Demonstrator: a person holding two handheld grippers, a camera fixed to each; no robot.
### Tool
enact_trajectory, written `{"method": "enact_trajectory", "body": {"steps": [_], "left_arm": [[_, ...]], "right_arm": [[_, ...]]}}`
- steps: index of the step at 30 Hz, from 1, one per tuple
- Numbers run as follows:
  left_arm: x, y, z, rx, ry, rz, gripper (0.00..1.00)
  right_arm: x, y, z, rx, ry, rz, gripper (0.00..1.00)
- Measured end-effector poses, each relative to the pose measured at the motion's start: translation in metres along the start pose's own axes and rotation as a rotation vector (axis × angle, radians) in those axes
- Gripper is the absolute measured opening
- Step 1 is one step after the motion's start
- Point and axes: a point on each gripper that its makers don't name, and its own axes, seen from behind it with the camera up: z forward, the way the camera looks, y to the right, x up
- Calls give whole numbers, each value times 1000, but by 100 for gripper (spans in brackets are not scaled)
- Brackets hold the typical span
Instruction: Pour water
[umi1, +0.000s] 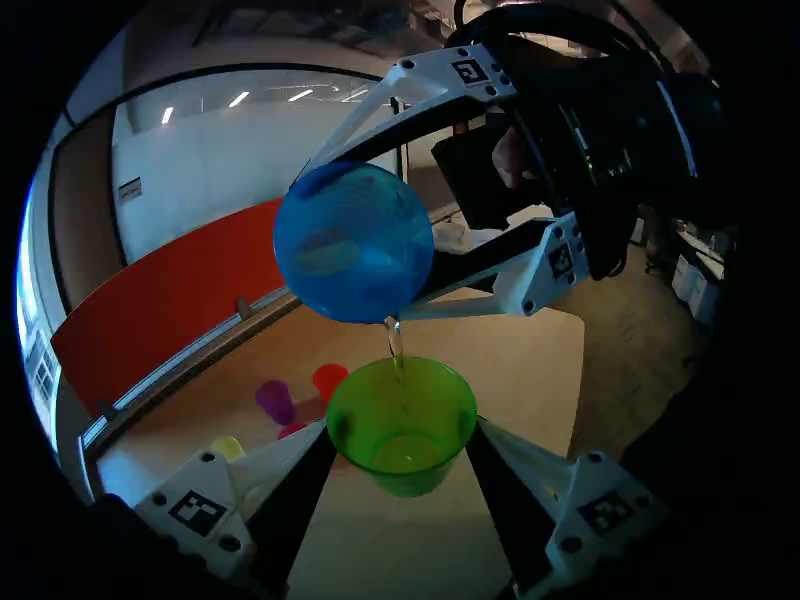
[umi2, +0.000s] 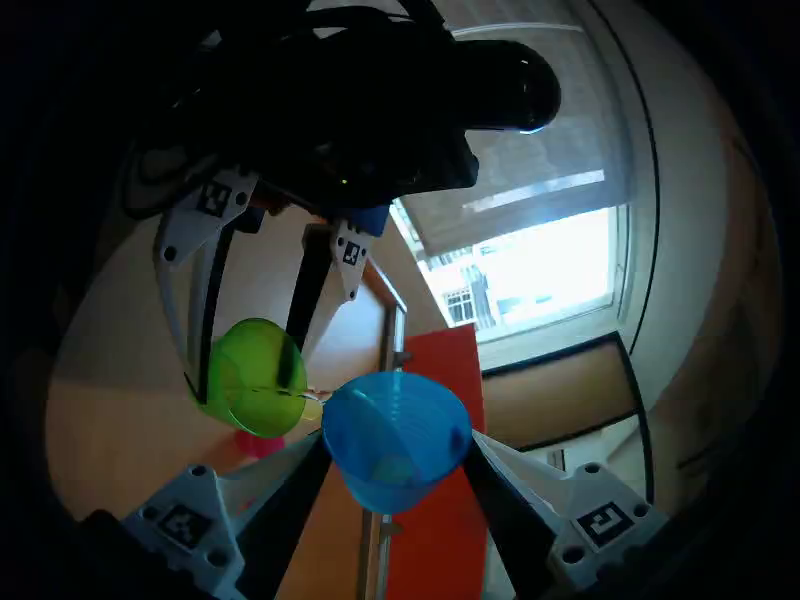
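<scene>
Wooden table (umi1: 510, 370): below the green cup.
Left gripper (umi1: 402, 432): both fingers clamped on the green cup (umi1: 400, 460), which is held upright with its mouth up.
Right gripper (umi2: 395, 447): clamped on the blue cup (umi1: 350, 240), tipped over directly above the green cup.
Thin water stream (umi1: 395, 345): runs from the blue rim into the green cup, with a little pooled at the bottom.
Purple cup (umi1: 274, 400) and red cup (umi1: 329, 380): on the table beyond the green cup.
Judgement: thin plastic cups, light and flexible, probably slick when wet. Grip mid-wall with a moderate squeeze, since the walls may buckle.
</scene>
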Motion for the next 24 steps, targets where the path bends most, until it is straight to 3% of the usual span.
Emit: {"method": "enact_trajectory", "body": {"steps": [11, 24], "left_arm": [[-1, 2, 2, -4, -5, 0, 86], [0, 1, 4, -2, -5, 0, 86]], "right_arm": [[2, 2, -2, -11, -2, -30, 90], [14, -7, -17, -9, -12, -82, 90]]}}
